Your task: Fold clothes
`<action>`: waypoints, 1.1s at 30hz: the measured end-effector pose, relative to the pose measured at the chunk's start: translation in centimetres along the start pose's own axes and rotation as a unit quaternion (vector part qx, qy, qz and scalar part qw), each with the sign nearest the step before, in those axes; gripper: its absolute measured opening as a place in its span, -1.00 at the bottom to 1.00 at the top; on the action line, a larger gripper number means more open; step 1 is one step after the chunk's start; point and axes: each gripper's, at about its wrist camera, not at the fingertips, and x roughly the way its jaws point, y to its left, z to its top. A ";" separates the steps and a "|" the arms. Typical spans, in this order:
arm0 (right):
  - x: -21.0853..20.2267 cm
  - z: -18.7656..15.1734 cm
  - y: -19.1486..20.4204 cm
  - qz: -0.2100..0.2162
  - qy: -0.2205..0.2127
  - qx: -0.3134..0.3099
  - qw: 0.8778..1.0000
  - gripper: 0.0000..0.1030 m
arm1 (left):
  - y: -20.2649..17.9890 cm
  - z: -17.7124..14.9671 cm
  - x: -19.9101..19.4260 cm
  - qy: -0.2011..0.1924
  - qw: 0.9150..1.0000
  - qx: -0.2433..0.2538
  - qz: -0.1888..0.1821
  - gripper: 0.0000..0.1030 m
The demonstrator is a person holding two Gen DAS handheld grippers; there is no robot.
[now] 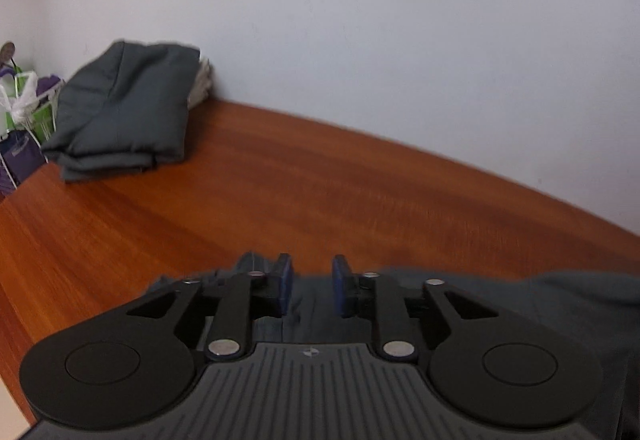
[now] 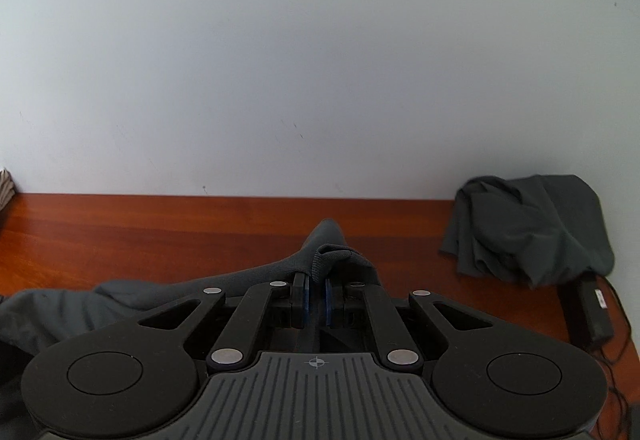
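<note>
Right gripper (image 2: 316, 298): closed narrow on a raised ribbed edge of the dark grey garment (image 2: 240, 280); cloth pinched between the blue pads, a peak of fabric standing just beyond the tips.
Left gripper (image 1: 312, 290): jaws apart with a clear gap; blue pads (image 1: 285, 288) not pressing on anything; same grey cloth (image 1: 520, 300) seen under and between them, touching or not cannot be told.
Key relation: garment runs as a long band sideways, from the right tips away to their left, toward the left gripper; right hand is the one with the hold, left hand free above the other part.
Next move, as a guess: left jaws need to go down and close on the cloth below them.
Folded grey stack (image 1: 120, 108): far ahead-left of the left tips, against the wall.
Crumpled grey pile (image 2: 532, 228): ahead-right of the right tips, well apart.
Table (image 1: 280, 180): reddish wood, under all.
</note>
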 end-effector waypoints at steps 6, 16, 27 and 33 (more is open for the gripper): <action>0.5 -0.5 -0.3 0.000 0.018 0.003 1.000 -0.82 | 1.6 -4.2 -0.7 0.054 0.998 0.025 -0.030 0.06; -1.0 -0.1 1.3 0.000 0.020 0.007 1.000 -0.81 | 0.1 -6.9 2.6 0.096 0.990 0.080 -0.065 0.25; -1.9 0.6 2.6 -0.002 0.009 0.011 1.000 -0.81 | 2.0 -4.2 2.3 -0.013 0.998 0.049 0.027 -0.90; -2.6 1.3 3.5 0.002 0.016 0.009 1.000 -0.82 | 5.2 0.5 -1.1 -0.101 0.992 -0.024 0.068 -0.90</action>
